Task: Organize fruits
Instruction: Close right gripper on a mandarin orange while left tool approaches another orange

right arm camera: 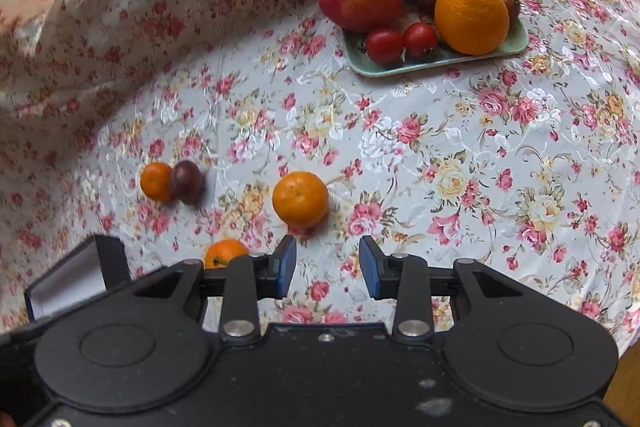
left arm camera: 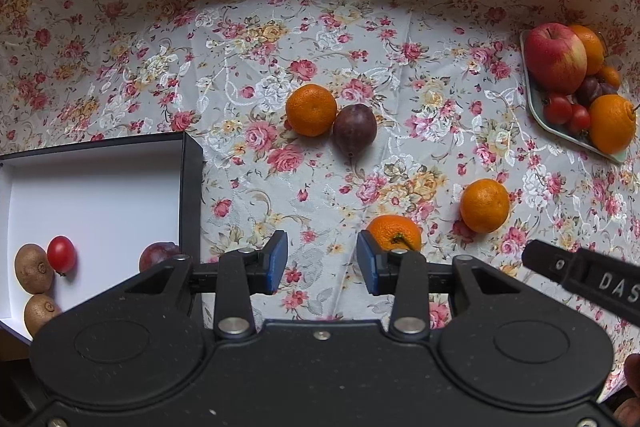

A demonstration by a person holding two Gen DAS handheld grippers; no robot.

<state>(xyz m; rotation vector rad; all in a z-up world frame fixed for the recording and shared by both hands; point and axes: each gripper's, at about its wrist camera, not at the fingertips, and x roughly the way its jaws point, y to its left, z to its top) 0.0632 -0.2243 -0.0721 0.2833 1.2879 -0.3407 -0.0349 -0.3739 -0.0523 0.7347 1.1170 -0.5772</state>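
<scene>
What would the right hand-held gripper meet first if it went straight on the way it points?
Probably bare tablecloth. The open right hand-held gripper has no fruit between its fingers; the nearest mandarin sits just left of that line, so a graze is possible. Depth is unclear.

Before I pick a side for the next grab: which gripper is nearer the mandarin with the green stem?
Left. The left gripper has the stemmed mandarin just beyond its right finger; the right gripper sits further off, mandarin to its left.
</scene>
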